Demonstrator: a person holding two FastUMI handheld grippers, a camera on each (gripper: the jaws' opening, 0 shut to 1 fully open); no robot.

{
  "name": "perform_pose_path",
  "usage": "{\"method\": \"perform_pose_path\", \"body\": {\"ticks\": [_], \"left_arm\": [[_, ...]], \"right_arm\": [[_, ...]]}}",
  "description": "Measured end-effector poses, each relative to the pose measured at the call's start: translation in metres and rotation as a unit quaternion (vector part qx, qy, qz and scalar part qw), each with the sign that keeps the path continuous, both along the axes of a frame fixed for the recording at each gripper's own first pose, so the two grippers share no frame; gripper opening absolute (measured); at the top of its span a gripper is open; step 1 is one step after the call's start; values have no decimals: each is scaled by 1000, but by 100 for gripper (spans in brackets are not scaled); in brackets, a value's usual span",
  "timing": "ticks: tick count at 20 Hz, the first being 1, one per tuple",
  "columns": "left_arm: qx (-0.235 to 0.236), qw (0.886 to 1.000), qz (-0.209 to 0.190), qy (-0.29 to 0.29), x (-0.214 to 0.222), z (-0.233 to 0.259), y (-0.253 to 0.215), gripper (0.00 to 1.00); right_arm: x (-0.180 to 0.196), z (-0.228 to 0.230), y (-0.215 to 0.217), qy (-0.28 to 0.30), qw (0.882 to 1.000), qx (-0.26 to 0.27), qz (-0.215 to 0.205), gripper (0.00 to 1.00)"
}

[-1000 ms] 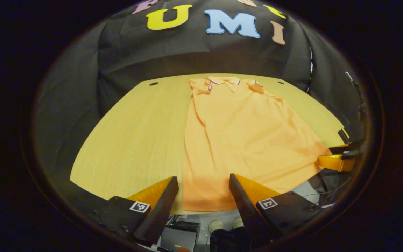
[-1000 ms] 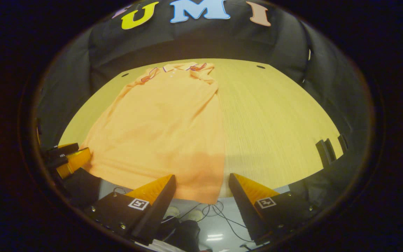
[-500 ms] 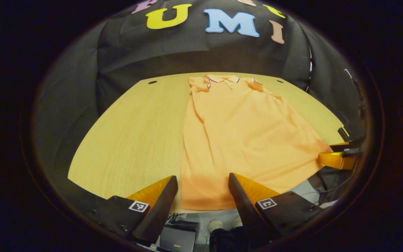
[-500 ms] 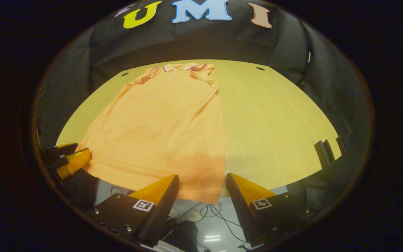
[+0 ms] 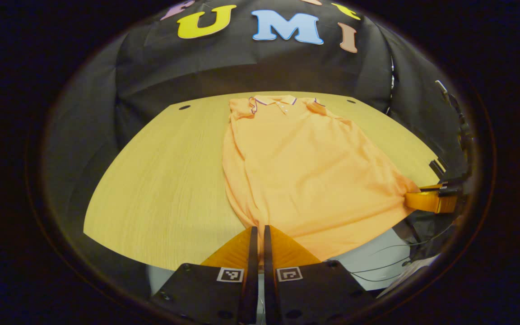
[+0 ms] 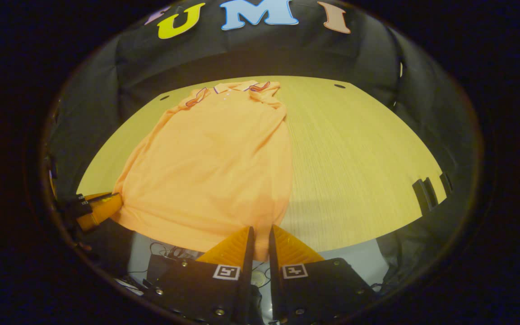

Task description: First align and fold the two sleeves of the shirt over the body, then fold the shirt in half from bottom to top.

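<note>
The orange polo shirt (image 5: 305, 167) lies lengthwise on the wooden table (image 5: 160, 189), collar far, sleeves folded in. The left claw (image 5: 257, 232) pinches its near left hem corner; the right claw (image 6: 259, 234) pinches the right corner, both hem corners lifted.

Both grippers (image 5: 257, 232) (image 6: 259, 232) now clamped (shirt (image 5: 305, 167) hem).

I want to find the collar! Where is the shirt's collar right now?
The collar is at the far end of the shirt, near the table's back edge by the black wall, opposite the hem both grippers pinch.
</note>
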State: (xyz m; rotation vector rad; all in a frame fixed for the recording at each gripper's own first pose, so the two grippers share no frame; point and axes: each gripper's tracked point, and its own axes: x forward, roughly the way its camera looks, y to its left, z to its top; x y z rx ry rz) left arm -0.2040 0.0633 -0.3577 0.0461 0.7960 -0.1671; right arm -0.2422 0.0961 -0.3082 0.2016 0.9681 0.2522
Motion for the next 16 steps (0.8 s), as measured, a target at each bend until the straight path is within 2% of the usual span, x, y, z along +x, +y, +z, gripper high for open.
{"method": "perform_pose_path", "body": {"ticks": [1, 2, 3, 9, 16], "left_arm": [[-2, 1000, 5, 1, 2, 1, 0, 13], [-6, 1000, 17, 2, 3, 0, 1, 13], [-6, 1000, 23, 3, 3, 0, 1, 6], [-5, 998, 67, -4, 9, 18, 1, 6], [-14, 995, 78, -59, 43, 77, -6, 6]], "right_arm": [[-1, 4, 1, 0, 1000, 5, -2, 4], [2, 5, 1, 2, 1000, 9, 3, 5], [4, 6, 1, 2, 1000, 14, 6, 5], [19, 31, -3, -31, 999, 35, 14, 5], [60, 87, -19, -107, 993, 41, 3, 5]]}}
